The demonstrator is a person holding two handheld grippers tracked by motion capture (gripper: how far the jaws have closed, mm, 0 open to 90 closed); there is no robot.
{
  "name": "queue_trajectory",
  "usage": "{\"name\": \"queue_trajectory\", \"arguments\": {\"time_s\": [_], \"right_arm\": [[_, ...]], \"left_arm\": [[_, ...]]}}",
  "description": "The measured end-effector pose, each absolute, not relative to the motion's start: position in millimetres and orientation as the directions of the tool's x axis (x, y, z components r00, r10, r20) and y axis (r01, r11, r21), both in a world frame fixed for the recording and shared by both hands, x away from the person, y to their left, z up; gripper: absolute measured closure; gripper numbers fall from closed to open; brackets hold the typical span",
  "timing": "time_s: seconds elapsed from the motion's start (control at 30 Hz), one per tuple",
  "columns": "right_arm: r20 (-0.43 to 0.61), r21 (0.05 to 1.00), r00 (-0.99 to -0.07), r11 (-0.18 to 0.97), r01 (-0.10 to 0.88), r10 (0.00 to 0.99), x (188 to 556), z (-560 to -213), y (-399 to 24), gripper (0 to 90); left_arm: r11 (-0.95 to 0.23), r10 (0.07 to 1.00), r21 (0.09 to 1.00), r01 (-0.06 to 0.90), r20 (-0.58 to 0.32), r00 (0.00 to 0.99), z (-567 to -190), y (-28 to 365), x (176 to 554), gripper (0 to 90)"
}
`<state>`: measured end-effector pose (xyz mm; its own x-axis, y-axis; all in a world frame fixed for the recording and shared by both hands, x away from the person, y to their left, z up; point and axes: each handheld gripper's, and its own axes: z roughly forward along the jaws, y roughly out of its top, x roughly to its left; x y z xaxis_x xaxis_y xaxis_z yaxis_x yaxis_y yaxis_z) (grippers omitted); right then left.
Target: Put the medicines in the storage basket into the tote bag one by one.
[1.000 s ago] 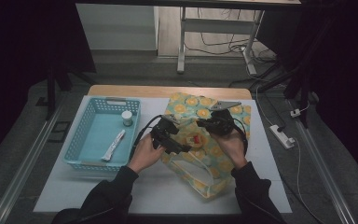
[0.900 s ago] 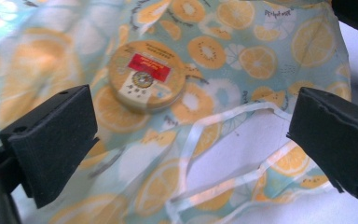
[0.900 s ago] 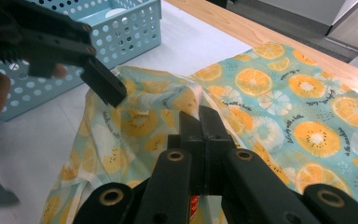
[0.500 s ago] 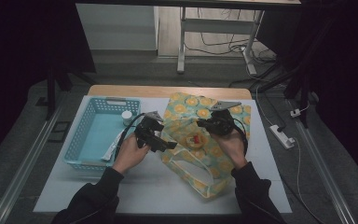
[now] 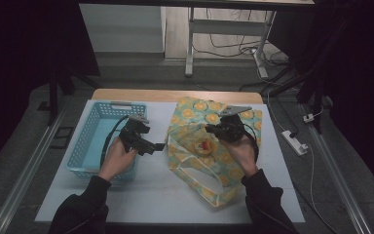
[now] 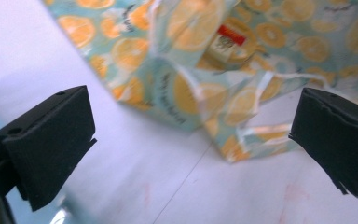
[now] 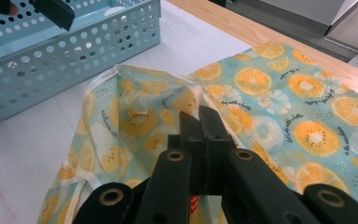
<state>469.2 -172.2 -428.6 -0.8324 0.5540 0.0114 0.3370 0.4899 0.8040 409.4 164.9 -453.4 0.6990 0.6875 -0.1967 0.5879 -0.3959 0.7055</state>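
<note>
A cloth bag (image 5: 209, 146) printed with orange slices lies open on the white table top. Inside it rests a small round item with a red label (image 5: 205, 145), also seen ahead in the left gripper view as the labelled item (image 6: 226, 39). My right gripper (image 7: 200, 116) is shut on the bag's rim (image 7: 193, 91) and holds the mouth up; in the high view the right gripper (image 5: 214, 130) sits at the bag's far side. My left gripper (image 5: 151, 140) hovers by the blue basket's right wall, its jaws wide open with nothing between them (image 6: 191, 140), pointing at the bag (image 6: 191, 93).
A light blue perforated basket (image 5: 90, 141) stands at the table's left; its wall (image 7: 65, 60) lies beyond the bag in the right gripper view. A wooden strip (image 5: 175, 95) runs along the far table edge. Bare white surface (image 5: 151, 195) lies in front.
My left gripper has pulled away from the bag's mouth, moving left to the basket's right side. The right gripper has stayed put on the bag's rim.
</note>
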Motion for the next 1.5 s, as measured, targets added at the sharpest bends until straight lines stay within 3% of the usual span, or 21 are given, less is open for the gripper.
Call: {"name": "queue_trajectory", "arguments": {"time_s": [0.33, 0.67, 1.5], "right_arm": [[0.008, 0.804, -0.834, 0.492, 0.334, 0.552, 468, -429, -171, 90.0], [0.006, 0.804, -0.834, 0.494, 0.333, 0.552, 469, -429, -171, 90.0], [0.001, 0.8, -0.839, 0.503, 0.327, 0.545, 468, -430, -169, 90.0]], "left_arm": [[-0.323, 0.778, 0.718, 0.616, -0.169, 0.605, -451, 207, 404, 0.0], [-0.304, 0.855, 0.664, 0.683, -0.126, 0.503, -464, 238, 404, 0.0], [-0.404, 0.872, 0.416, 0.815, -0.093, 0.48, -509, 243, 423, 0.0]]}}
